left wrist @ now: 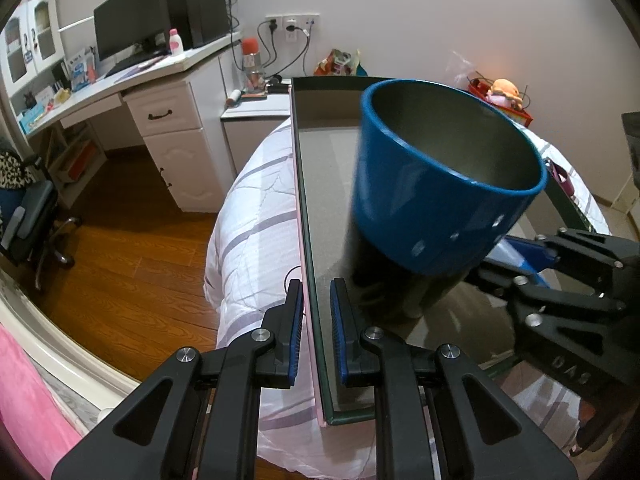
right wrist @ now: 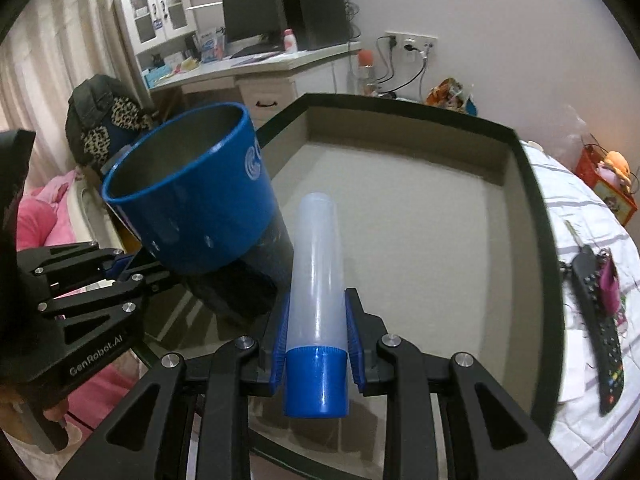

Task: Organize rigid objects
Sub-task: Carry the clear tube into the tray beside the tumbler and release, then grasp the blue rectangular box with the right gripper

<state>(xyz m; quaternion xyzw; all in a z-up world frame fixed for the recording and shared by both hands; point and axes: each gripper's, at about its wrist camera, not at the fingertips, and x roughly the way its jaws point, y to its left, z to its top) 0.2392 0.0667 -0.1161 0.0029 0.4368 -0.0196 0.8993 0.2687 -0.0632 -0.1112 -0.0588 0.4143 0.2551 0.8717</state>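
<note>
Bedroom clutter aside, your left tool (left wrist: 316,328) pinches the box (left wrist: 304,208) wall while your right tool (right wrist: 316,336) holds the tube (right wrist: 316,280), which probably belongs in the tilted blue cup (right wrist: 192,196).

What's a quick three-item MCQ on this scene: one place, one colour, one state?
1. Where does the cup stand?
A. On the desk
B. In the tray
C. On the floor

2. What colour is the tube's cap?
A. Blue
B. Red
C. White

3. What state is the right gripper in?
A. Open and empty
B. Shut on the cup
C. Shut on the tube

Key:
1 B: the cup sits inside the tray, near its left wall.
2 A: the clear tube ends in a blue cap at the near end.
3 C: the right gripper has both pads pressed on the tube's sides, just above the cap.
</note>
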